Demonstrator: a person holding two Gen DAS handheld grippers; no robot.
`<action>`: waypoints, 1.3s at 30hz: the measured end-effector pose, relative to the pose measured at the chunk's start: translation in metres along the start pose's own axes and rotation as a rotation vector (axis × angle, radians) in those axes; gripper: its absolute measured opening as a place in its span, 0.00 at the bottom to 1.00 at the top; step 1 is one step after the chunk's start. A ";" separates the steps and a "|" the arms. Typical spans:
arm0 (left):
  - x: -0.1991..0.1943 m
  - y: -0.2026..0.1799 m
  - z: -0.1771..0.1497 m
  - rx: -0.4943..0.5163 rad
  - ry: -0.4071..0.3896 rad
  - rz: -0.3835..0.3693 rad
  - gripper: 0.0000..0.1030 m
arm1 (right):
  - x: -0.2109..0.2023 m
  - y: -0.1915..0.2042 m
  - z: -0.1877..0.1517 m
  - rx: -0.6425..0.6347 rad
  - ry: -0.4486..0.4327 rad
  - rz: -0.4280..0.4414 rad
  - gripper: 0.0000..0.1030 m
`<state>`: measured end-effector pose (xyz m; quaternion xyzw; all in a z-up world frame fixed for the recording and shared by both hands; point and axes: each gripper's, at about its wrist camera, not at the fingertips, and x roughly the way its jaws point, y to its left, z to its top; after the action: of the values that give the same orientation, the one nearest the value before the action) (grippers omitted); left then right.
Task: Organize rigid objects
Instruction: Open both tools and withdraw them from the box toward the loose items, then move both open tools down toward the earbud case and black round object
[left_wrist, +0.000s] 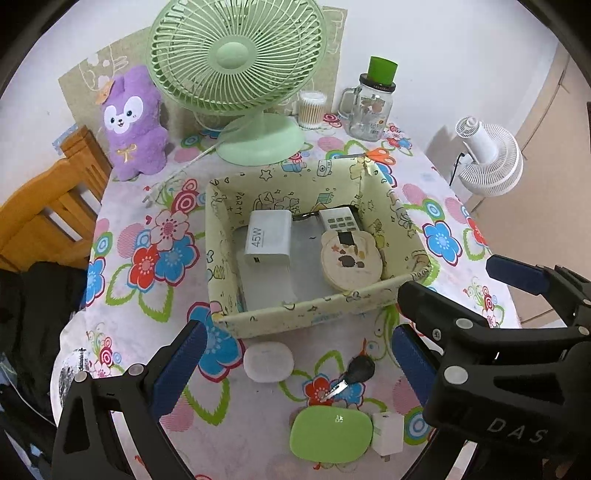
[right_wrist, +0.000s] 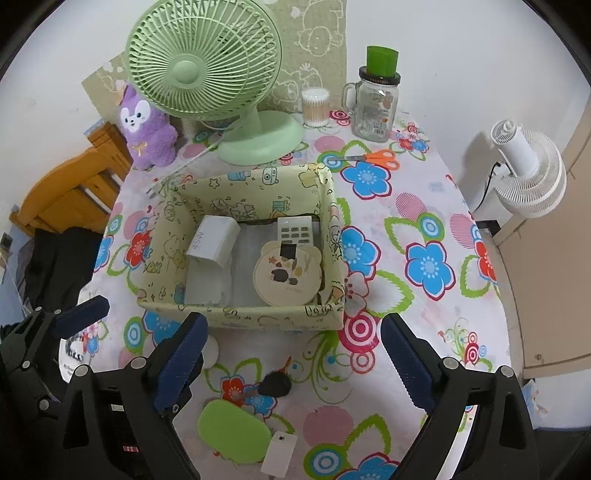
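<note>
Between picks: both hand-held grippers, left (left_wrist: 295, 354) and right (right_wrist: 291, 354), wide, nothing held. Box (left_wrist: 314, 314) at 12 o'clock on the counter (left_wrist: 129, 302) holds charger (left_wrist: 267, 238), remote (left_wrist: 340, 219), round tin (left_wrist: 349, 264). Earbud case (left_wrist: 269, 361), key (left_wrist: 356, 373), green case (left_wrist: 330, 437), plug (left_wrist: 387, 434) lie loose at 6 o'clock; next, close on one.

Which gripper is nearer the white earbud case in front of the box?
Left. The left gripper hangs directly over the white earbud case; the right gripper hangs off to the case's right, over the black key.
</note>
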<state>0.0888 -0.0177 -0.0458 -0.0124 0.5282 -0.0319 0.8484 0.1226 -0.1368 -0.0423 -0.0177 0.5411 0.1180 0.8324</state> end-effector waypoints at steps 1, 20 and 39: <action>-0.002 -0.001 -0.002 -0.001 -0.003 0.002 0.98 | -0.002 0.000 -0.002 -0.003 -0.002 0.002 0.93; -0.024 -0.015 -0.028 -0.020 -0.034 0.034 0.98 | -0.029 -0.001 -0.025 -0.075 -0.036 0.035 0.94; -0.022 -0.015 -0.065 -0.099 -0.029 0.051 0.96 | -0.029 -0.003 -0.053 -0.173 -0.025 0.068 0.94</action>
<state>0.0207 -0.0299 -0.0542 -0.0415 0.5170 0.0161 0.8549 0.0640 -0.1530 -0.0381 -0.0698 0.5188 0.1929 0.8299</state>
